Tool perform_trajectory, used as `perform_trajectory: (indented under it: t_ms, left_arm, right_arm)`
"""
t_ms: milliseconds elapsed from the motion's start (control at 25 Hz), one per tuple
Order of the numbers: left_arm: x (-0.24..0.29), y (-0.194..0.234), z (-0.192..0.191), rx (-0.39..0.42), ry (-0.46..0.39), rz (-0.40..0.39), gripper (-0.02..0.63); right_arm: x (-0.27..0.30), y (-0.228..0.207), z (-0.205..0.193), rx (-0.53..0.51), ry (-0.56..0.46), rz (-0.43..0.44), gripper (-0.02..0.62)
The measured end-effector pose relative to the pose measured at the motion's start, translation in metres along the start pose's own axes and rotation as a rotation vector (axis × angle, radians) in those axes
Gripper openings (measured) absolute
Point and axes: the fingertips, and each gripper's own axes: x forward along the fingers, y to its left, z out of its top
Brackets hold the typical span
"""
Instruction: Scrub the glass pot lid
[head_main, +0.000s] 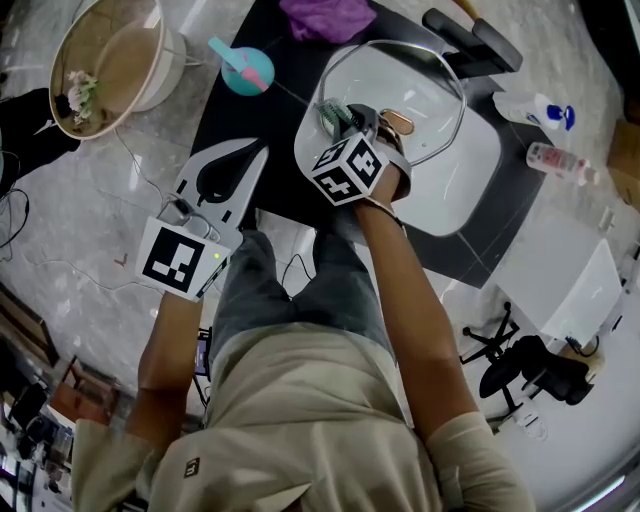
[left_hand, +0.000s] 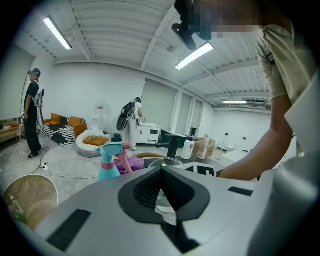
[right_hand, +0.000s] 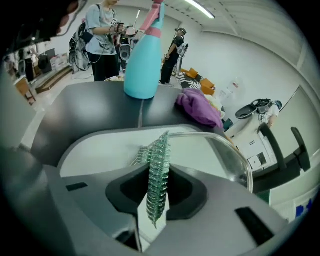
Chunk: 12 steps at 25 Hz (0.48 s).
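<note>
The glass pot lid (head_main: 425, 95) lies in the white sink (head_main: 470, 185), its copper knob beside my right gripper. My right gripper (head_main: 347, 122) is shut on a green mesh scrubber (head_main: 332, 113), held at the lid's near left edge. In the right gripper view the scrubber (right_hand: 159, 150) stands pinched between the jaws (right_hand: 158, 175), with the lid's rim (right_hand: 235, 155) curving off to the right. Left of the sink, my left gripper (head_main: 257, 157) hovers over the dark counter, shut with nothing in it. Its closed tips (left_hand: 161, 171) point toward the lid (left_hand: 165, 162).
A teal spray bottle (head_main: 245, 68) and a purple cloth (head_main: 328, 17) sit on the dark counter (head_main: 240, 110) behind the sink. A black faucet (head_main: 470, 40) and two bottles (head_main: 535, 108) stand at the right. A round wicker basket (head_main: 115, 60) is on the floor at the left.
</note>
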Motion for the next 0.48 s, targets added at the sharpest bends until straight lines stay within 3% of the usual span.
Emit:
perform_trajectory:
  t_ms: [200, 320, 480]
  left_arm:
    - [0.009, -0.006, 0.001, 0.006, 0.011, -0.017, 0.014]
    - [0.014, -0.012, -0.002, 0.006, 0.049, -0.031, 0.014]
    - [0.026, -0.021, 0.008, 0.026, 0.022, -0.048, 0.014]
  right_arm:
    - [-0.001, 0.017, -0.043, 0.046, 0.045, 0.027, 0.083]
    - [-0.006, 0.013, -0.069, 0.103, 0.07, 0.029, 0.083]
    - [-0.016, -0.004, -0.106, 0.159, 0.104, 0.011, 0.083]
